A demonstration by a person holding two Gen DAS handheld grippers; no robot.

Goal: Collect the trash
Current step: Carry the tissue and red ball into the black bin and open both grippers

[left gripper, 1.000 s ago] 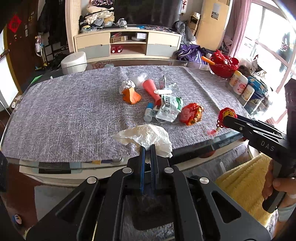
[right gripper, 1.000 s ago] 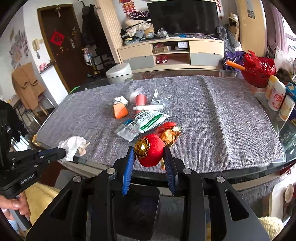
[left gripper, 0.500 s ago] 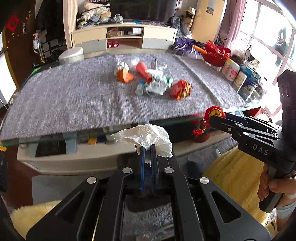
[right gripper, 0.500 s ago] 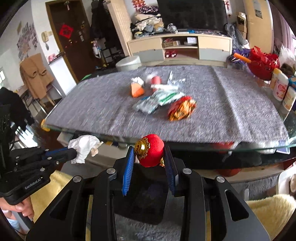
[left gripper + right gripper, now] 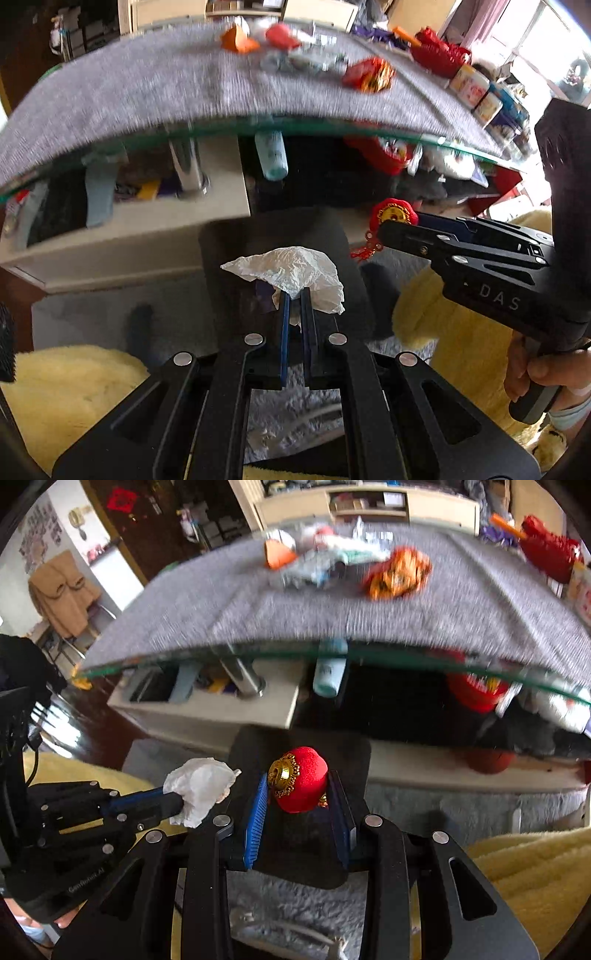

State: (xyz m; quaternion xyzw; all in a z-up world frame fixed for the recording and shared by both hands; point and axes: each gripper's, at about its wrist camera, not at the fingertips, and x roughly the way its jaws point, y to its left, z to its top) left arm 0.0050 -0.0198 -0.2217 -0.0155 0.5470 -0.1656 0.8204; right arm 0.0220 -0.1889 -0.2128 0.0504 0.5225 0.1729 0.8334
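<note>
Below table edge (image 5: 280,127) now, both loads lower.

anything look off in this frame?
One oddity: the right hand-held gripper is shut on a red ornament with a gold cap and tassel, which looks like a decoration rather than trash. The left hand-held gripper holds a crumpled tissue, as expected. Both views are motion-blurred.

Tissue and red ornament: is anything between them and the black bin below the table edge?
Nothing visible. The left gripper holds the crumpled tissue and the right gripper the red ornament, both directly over the black bin, below the glass table edge.
</note>
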